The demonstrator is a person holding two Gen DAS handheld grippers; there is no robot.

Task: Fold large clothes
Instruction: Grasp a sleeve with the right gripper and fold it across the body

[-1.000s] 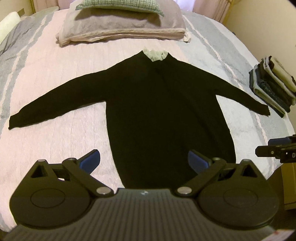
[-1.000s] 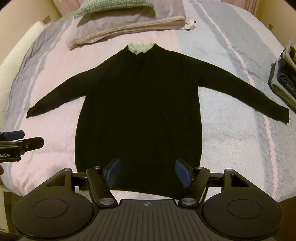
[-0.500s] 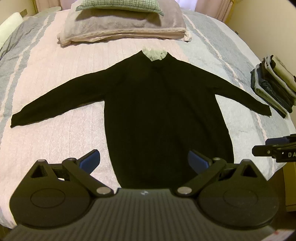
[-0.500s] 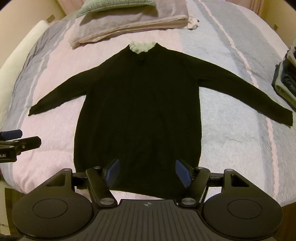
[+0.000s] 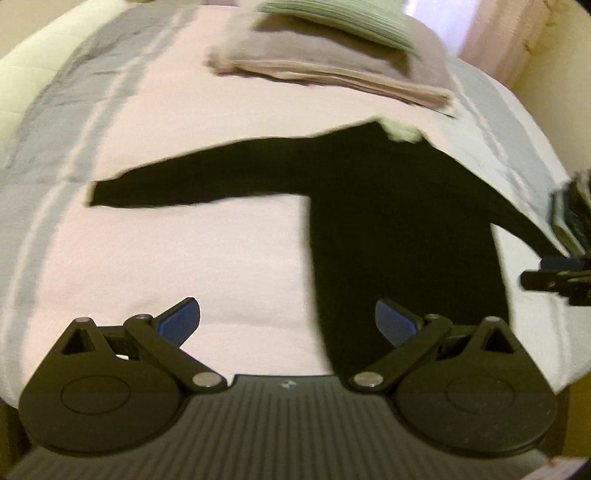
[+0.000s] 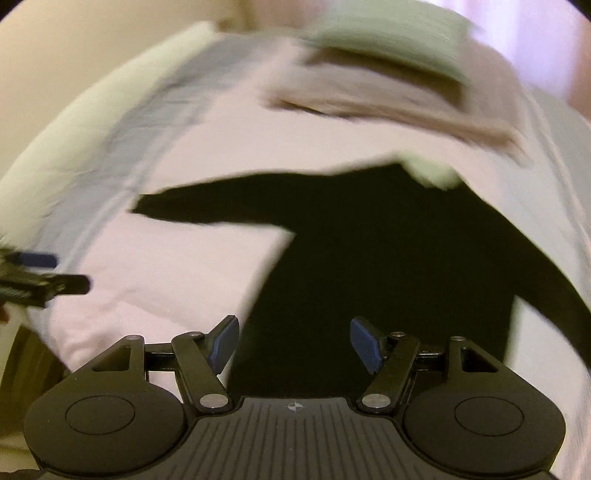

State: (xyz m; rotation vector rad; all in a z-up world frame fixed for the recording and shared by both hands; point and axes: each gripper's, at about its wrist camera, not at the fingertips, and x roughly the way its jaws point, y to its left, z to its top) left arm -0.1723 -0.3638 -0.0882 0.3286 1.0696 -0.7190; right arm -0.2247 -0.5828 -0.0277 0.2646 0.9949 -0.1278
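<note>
While your left gripper [image 5: 287, 321] and right gripper [image 6: 294, 343] hover spread wide and empty over the bed's [image 5: 177, 258] near edge, the black sweater [image 5: 399, 229] lies flat beyond them, hem nearest, collar toward the far pillows [image 5: 332, 62].

The setting was a home bedroom. A bed [image 5: 155, 266] filled both views, covered by a pink and grey striped bedspread [image 5: 92, 96]. Folded blankets [image 5: 332, 70] with a green cushion [image 5: 332, 18] on top lay at its head. Pink curtains [image 5: 495, 40] hung behind. A stack of folded clothes [image 5: 574, 218] sat at the bed's right edge.
</note>
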